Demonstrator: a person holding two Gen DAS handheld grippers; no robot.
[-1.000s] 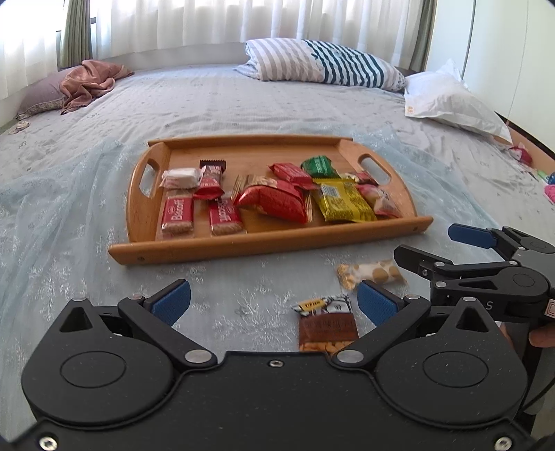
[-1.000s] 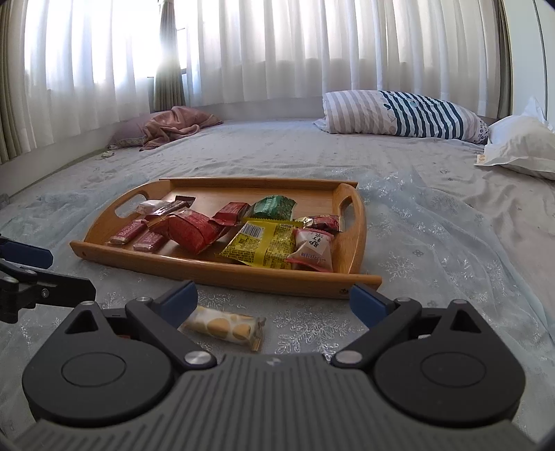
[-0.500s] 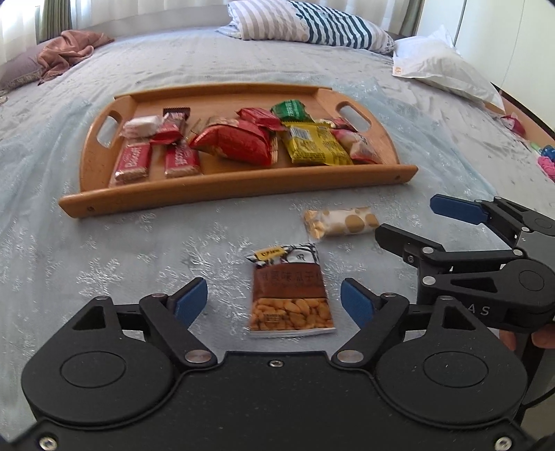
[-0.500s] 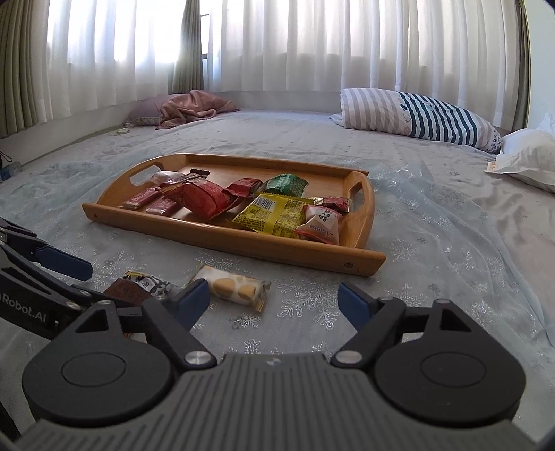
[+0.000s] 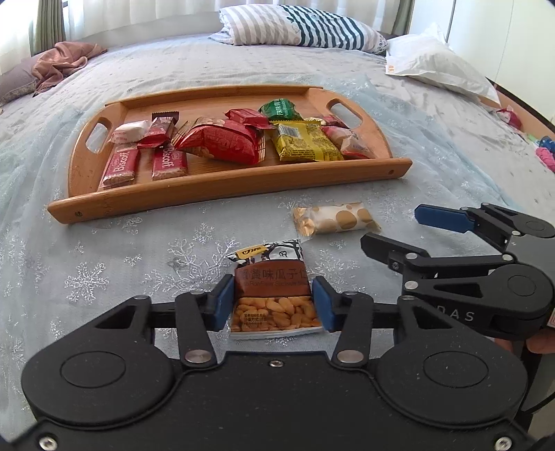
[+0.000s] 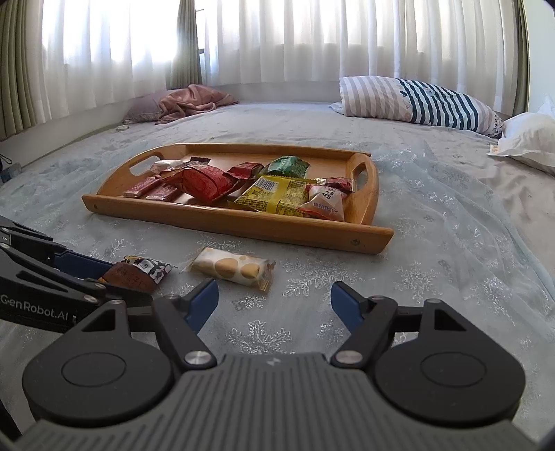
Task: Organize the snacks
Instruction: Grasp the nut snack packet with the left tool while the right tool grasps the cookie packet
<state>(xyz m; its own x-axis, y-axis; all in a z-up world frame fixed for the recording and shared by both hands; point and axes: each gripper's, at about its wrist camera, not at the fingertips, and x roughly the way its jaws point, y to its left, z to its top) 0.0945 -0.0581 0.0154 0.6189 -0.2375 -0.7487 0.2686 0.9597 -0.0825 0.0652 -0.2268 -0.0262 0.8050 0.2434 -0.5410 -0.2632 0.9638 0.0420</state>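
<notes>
Since a second ago the left gripper (image 5: 272,304) has come down over the brown sunflower-seed packet with a clear window (image 5: 274,298) lying on the pale blue snowflake-patterned bedspread (image 5: 104,263). Its blue pads, then spread wide of the packet, now stand against both side edges, and the jaws are closing on it. Whether the packet is lifted off the cloth cannot be told.

Right gripper (image 6: 274,303): jaws have narrowed since the earlier frame and are closing further, with nothing between the blue pads; only bedspread shows in the gap. It hangs near the cream wrapper with gold dots (image 6: 230,269), apart from it.

Oval wooden tray with cut-out handles (image 5: 222,194): unmoved, further up the bed, holding two red Biscoff bars (image 5: 119,168), a large red bag (image 5: 222,144), a yellow packet (image 5: 303,142), a green packet (image 5: 279,109) and smaller red and white wrappers.

Difference between views: the left wrist camera shows the seed packet's printed face and both pads at its edges; the right wrist camera shows only its top end past the left gripper's fingers (image 6: 83,265), the rest hidden. The right wrist camera alone takes in the white curtains (image 6: 277,41). Both show the striped pillow (image 5: 301,29) and crumpled pink cloth (image 5: 62,66).
</notes>
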